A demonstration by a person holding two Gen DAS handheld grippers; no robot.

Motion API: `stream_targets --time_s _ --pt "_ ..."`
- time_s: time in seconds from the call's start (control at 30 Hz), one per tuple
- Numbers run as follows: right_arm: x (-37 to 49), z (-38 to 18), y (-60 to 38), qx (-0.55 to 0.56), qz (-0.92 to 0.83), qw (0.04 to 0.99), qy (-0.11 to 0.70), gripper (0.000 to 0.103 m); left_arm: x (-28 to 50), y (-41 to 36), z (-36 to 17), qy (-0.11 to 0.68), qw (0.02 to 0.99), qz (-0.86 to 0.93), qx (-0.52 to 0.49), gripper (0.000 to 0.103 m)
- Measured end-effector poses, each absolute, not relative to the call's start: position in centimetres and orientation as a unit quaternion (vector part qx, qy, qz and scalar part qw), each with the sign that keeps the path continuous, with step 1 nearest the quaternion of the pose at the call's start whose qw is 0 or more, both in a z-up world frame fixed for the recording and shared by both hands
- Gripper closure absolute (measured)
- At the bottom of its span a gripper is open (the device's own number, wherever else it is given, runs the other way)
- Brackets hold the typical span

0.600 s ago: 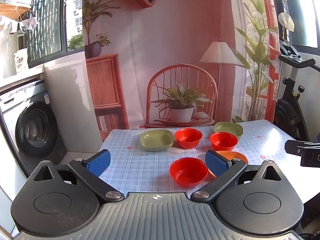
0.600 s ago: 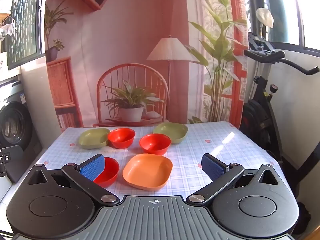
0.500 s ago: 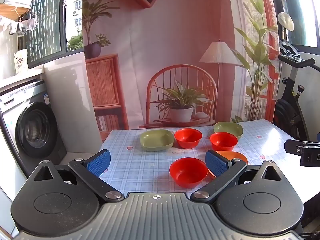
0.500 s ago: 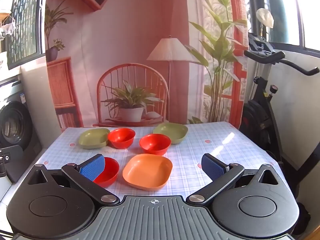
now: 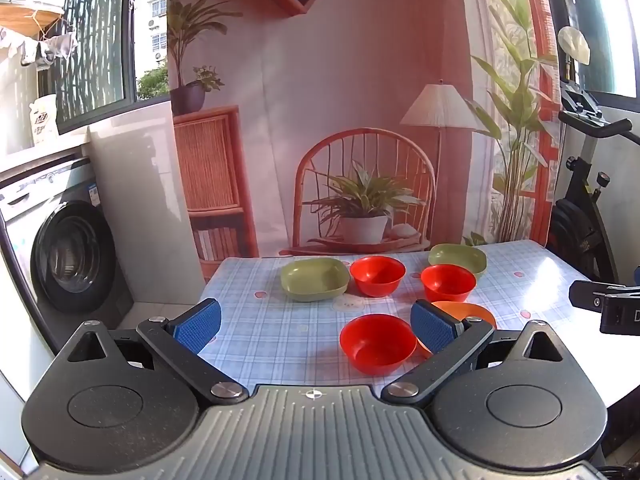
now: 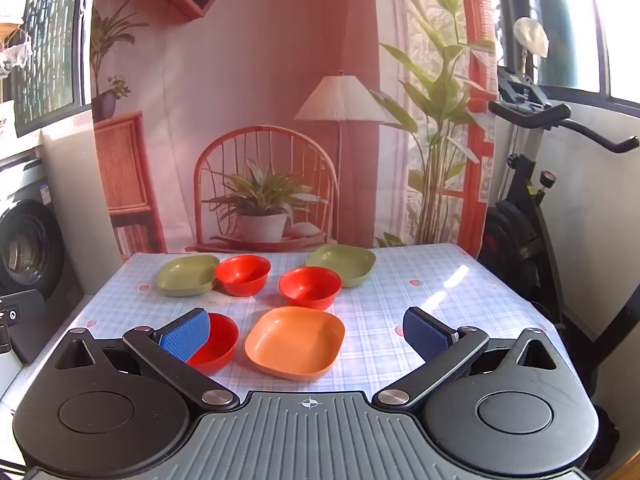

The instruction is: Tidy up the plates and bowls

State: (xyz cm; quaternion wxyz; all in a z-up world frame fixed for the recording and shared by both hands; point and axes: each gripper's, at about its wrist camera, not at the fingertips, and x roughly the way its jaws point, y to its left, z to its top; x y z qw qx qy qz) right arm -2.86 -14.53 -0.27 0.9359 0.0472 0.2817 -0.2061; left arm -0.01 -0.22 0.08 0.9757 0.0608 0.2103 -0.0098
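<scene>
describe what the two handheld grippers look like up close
Both look alike: the left gripper and right gripper have a grey ribbed body with a small crosshair mark, two black round housings, black linkage arms with silver pivot pins, and fingers faced with textured blue pads. No cables, hands or sleeves show.

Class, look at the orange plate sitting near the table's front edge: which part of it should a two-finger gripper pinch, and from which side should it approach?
Probably the near rim of the orange plate, approached from the front by the open right gripper. The plate is shallow with a raised, flared edge, and that side faces the gripper with no dish in the way.
</scene>
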Motion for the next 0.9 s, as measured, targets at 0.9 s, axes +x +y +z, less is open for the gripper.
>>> stream_targets --time_s 0.9 --pt "-2.87 -0.32 -14.44 0.045 -0.206 0.936 0.282 0.000 0.05 0.05 0.01 0.210 0.976 -0.010 0.060 0.001"
